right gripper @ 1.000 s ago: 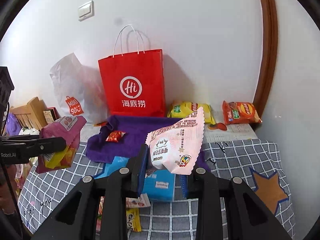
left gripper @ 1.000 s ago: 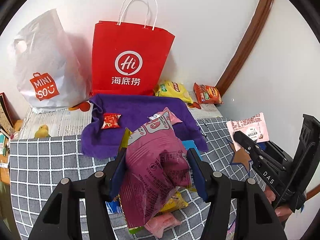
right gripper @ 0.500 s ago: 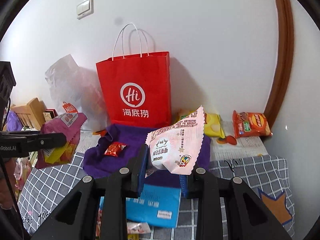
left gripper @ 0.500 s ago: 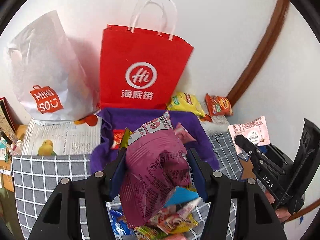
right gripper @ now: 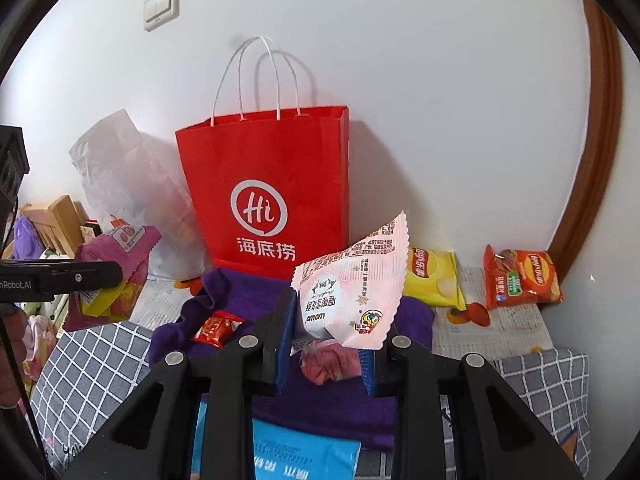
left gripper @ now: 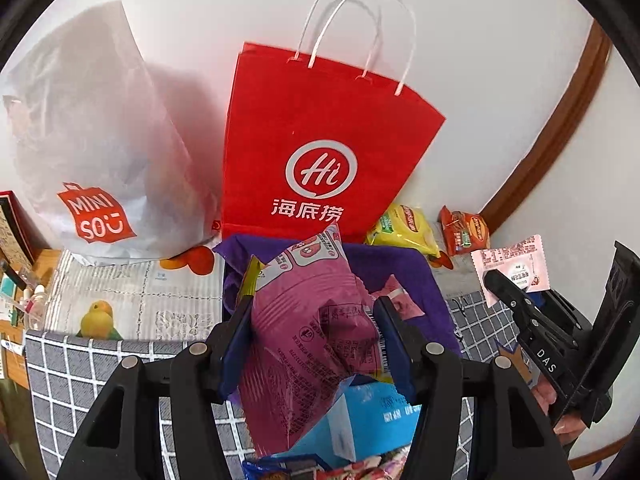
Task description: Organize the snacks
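- The red paper bag [left gripper: 320, 152] stands upright against the white wall, its white handles up; it is the biggest thing in both views.
- Beside it leans a white plastic bag [left gripper: 104, 152] (orange logo low on its front).
- A purple cloth [right gripper: 332, 396] lies bunched at the foot of the red bag, on the grey checked table cover [right gripper: 96, 360].
- A blue packet [right gripper: 296, 460] lies flat just below the cloth.
- The left gripper [left gripper: 316, 344] is closed about halfway on a magenta snack bag [left gripper: 312, 340], held up in front of the purple cloth; a yellow packet edge peeks out beside it.
- The right gripper [right gripper: 328, 340] is pinched nearly shut on a pale pink snack packet [right gripper: 356, 292], lifted above the cloth.
- A yellow chip bag [right gripper: 432, 280] and an orange chip bag [right gripper: 520, 276] lie by the wall, right of the red bag.
- A pink wrapper [right gripper: 328, 360] lies on the cloth, just under the right gripper.
- A small red candy [right gripper: 216, 326] rests on the cloth's left part.
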Tool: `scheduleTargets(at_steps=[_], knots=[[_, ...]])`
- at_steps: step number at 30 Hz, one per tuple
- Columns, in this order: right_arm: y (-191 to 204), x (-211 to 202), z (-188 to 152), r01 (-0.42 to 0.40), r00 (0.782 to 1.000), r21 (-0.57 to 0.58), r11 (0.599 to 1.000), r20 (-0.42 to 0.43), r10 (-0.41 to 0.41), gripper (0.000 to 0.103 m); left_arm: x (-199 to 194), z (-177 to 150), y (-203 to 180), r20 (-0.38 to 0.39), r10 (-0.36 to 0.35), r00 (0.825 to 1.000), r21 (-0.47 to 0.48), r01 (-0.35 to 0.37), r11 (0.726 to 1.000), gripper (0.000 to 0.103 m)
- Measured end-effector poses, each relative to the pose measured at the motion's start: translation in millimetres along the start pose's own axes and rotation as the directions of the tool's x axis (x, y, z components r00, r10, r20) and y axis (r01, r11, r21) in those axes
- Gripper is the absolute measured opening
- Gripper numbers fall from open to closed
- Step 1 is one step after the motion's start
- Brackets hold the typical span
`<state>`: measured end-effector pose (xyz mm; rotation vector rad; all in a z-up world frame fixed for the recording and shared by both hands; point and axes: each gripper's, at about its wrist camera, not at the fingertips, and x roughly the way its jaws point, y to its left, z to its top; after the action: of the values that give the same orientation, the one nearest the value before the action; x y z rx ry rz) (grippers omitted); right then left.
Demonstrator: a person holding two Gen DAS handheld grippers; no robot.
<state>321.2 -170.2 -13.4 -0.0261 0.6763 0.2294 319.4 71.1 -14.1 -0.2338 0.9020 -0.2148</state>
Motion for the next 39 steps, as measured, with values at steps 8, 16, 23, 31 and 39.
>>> scheduleTargets(at_steps=[8,16,23,31,39], knots=[[-17.6,46.9,-9.5,-0.014,0.996,0.024,1.000,-0.083,0.016,0.029,44.6,9.0,11.7,-0.045,0.004,0.999,-0.018,-0.004,1.000,0.057],[-30.7,82.7,-25.7,-0.060,0.981,0.017,0.998,-0.183,0.062,0.029,86.5,5.0,37.1,-0.106,0.011,0.994,-0.044,-0.016,0.999,0.057],[-27.3,111.6,-42.0,-0.113,0.952,0.008,0.994,-0.285,0.111,0.026,93.4,3.3,49.1,-0.119,0.022,0.993,-0.060,-0.030,0.998,0.057],[-19.0,121.5,-52.0,-0.140,0.936,-0.029,0.990,-0.330,0.123,0.024,101.3,-0.1,47.5,-0.145,0.018,0.989,-0.050,-0.025,0.998,0.057],[-28.9,112.5,-44.4,-0.110,0.949,-0.021,0.994,-0.298,0.099,0.024,119.2,-5.4,38.3,-0.201,0.000,0.980,-0.046,-0.009,0.999,0.057]])
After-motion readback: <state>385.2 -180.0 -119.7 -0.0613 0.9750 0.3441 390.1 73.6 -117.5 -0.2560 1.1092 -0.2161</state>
